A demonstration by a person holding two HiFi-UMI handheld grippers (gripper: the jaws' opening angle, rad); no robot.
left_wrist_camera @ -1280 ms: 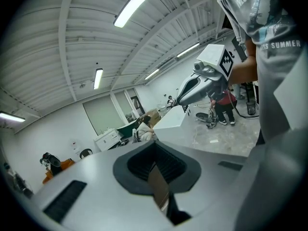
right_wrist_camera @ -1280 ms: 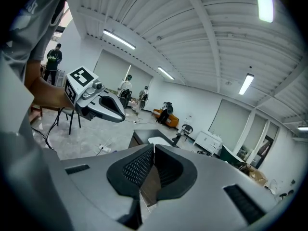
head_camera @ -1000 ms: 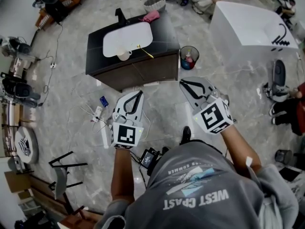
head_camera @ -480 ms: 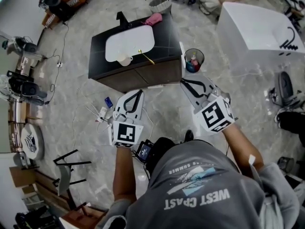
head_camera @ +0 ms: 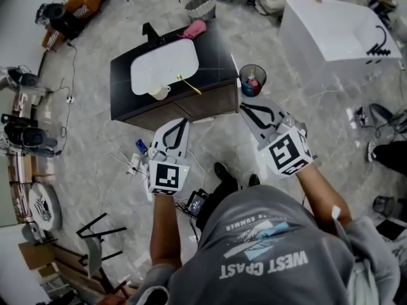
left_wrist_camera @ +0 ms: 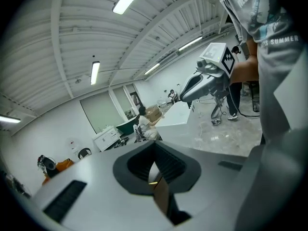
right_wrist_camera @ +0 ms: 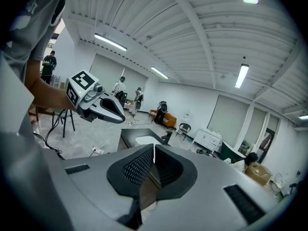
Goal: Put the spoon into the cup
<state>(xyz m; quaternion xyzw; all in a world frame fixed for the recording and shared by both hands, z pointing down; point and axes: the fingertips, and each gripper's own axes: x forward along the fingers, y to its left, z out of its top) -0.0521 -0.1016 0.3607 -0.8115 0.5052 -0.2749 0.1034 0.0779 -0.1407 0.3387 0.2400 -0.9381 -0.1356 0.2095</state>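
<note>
A small white cup (head_camera: 159, 92) stands at the front rim of a white basin (head_camera: 166, 64) set in a dark cabinet (head_camera: 216, 49). Just right of the cup, a thin gold spoon (head_camera: 189, 84) lies across the cabinet top. My left gripper (head_camera: 185, 122) hovers at the cabinet's front edge, below the spoon, shut and empty. Off to the right my right gripper (head_camera: 244, 109) is held over the floor beside the cabinet, also shut and empty. The left gripper view shows its jaws (left_wrist_camera: 154, 163) pressed together and the right gripper view shows its own (right_wrist_camera: 153, 153) the same. The basin (right_wrist_camera: 144, 139) lies ahead.
A black faucet (head_camera: 151, 30) and a pink cloth (head_camera: 194, 28) sit at the cabinet's far side. A dark bin (head_camera: 252, 79) with rubbish stands on the floor to its right, and a big white table (head_camera: 331, 33) beyond. Cables and a power strip (head_camera: 136, 159) lie left of my feet.
Both grippers have come forward toward the cabinet, staying shut. The cabinet's front edge now lies right at the left gripper's tips. One foot has stepped forward.
</note>
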